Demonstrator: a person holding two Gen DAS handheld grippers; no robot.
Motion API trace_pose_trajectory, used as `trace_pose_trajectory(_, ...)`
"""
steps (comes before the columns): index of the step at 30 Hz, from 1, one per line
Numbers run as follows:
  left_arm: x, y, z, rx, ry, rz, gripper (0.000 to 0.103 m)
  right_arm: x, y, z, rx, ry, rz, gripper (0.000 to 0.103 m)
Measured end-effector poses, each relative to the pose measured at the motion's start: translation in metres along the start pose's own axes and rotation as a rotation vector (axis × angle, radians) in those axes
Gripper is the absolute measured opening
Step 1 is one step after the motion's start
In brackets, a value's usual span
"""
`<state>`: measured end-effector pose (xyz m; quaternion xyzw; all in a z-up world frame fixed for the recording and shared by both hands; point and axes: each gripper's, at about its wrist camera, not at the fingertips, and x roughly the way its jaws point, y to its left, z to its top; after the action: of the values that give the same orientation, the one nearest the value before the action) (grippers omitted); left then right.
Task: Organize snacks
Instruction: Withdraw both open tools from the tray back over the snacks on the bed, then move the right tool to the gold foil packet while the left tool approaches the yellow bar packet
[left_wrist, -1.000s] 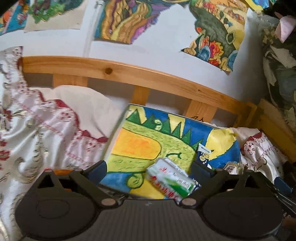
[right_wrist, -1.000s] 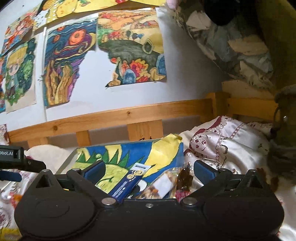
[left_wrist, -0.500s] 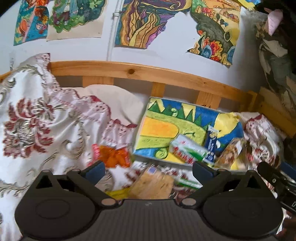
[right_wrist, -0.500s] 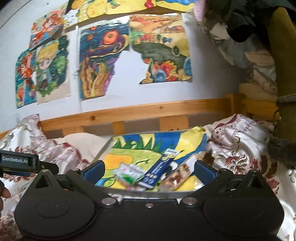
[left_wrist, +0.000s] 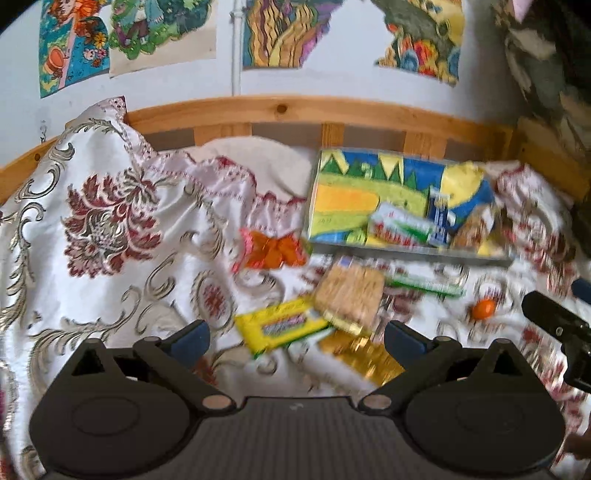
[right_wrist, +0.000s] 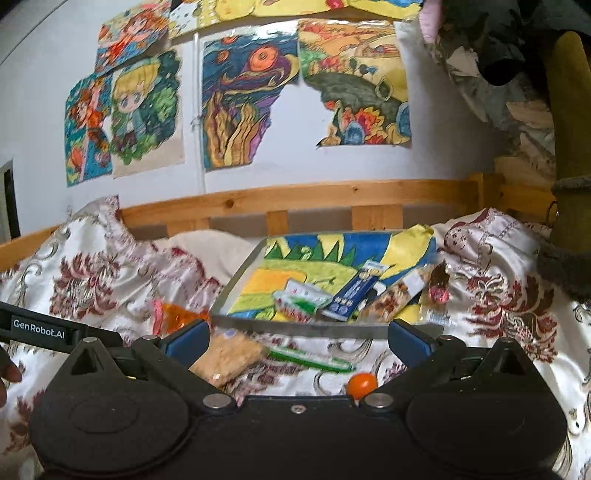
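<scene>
Bright drawings line the tray (left_wrist: 406, 254), where a green pack (left_wrist: 400, 226), a blue bar (left_wrist: 439, 218) and a brown pack (right_wrist: 397, 295) lie; more snacks sit loose on the bedspread (left_wrist: 110, 221) before it: a cracker pack (left_wrist: 349, 295), a yellow pack (left_wrist: 282, 326), an orange ball (right_wrist: 361, 384). Both grippers, left (left_wrist: 297, 336) and right (right_wrist: 297, 338), have pulled back from the tray since a second ago, jaws spread wide, holding nothing.

On the bed (left_wrist: 110, 221) we see a tray (left_wrist: 406, 251) near the headboard (left_wrist: 280, 110), three snack packets (left_wrist: 402, 225) lying inside it. In front of the tray, a cracker pack (left_wrist: 349, 295), a wafer bar (left_wrist: 280, 328) and a small round fruit (left_wrist: 484, 308) lie loose on the bedspread.
</scene>
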<state>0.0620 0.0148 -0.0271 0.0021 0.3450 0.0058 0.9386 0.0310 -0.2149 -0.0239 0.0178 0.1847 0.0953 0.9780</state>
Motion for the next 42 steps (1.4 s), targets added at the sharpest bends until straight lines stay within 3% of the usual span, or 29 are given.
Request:
trace_pose_trajectory(7,0.007,0.010,-0.010,0.073,0.092,0.022,0.102,-0.001,0.021,-0.014,-0.046,0.067,0.042,0.102)
trace_pose_trajectory(14,0.029,0.011,-0.012,0.144,0.129,0.023,0.102,0.013,0.031,-0.025,-0.075,0.143,0.050,0.102)
trace_pose_trajectory(21,0.049,0.010,-0.013,0.139,0.220,0.009,0.102,0.027,0.033,-0.029,-0.079,0.185,0.052,0.102)
trace_pose_trajectory(28,0.062,0.015,-0.002,0.177,0.222,0.009,0.102,0.040,0.034,-0.032,-0.091,0.218,0.072,0.102)
trace_pose_trajectory(35,0.082,0.031,0.015,0.283,0.215,-0.058,0.102,0.060,0.027,-0.034,-0.052,0.269,0.114,0.102)
trace_pose_trajectory(38,0.092,0.034,0.018,0.317,0.197,-0.052,0.102,0.070,0.029,-0.035,-0.065,0.291,0.161,0.102)
trace_pose_trajectory(42,0.104,0.037,0.024,0.343,0.151,-0.057,0.102,0.091,0.035,-0.040,-0.136,0.355,0.286,0.102)
